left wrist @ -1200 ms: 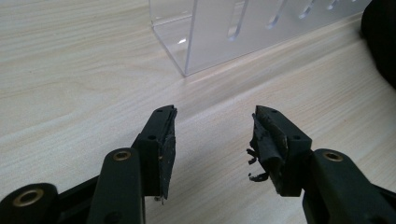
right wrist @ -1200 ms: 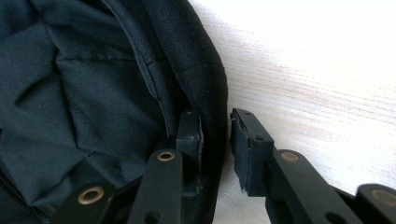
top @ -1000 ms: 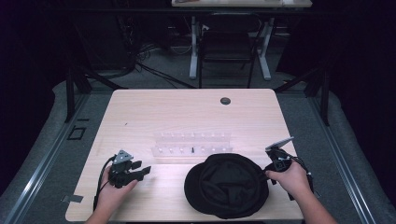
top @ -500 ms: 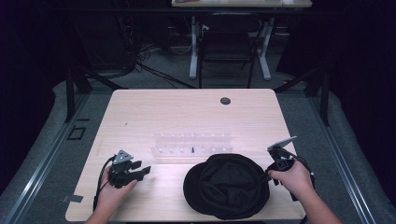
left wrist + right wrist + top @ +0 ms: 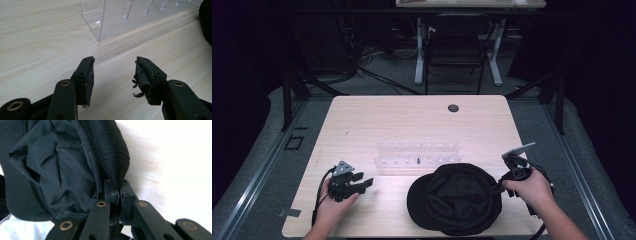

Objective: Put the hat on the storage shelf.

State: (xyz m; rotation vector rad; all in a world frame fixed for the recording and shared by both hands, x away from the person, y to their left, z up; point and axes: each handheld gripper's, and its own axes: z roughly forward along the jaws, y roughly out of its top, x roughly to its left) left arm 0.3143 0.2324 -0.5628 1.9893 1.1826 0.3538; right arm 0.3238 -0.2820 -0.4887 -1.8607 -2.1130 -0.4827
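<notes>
So the right hand-held gripper [image 5: 499, 187] has just pinched its jaws together on the edge of the black cap [image 5: 454, 197] — the fabric rim is caught right between the pads. The cap sits on the tabletop [image 5: 412, 120] near the front edge, just in front of the clear plastic rack [image 5: 419, 155]. The left hand-held gripper [image 5: 364, 182] rests off to the left, well apart from the cap — jaws spread, nothing in them.

Right tool [image 5: 498, 188] newly clamped on cap [image 5: 455, 197]
</notes>
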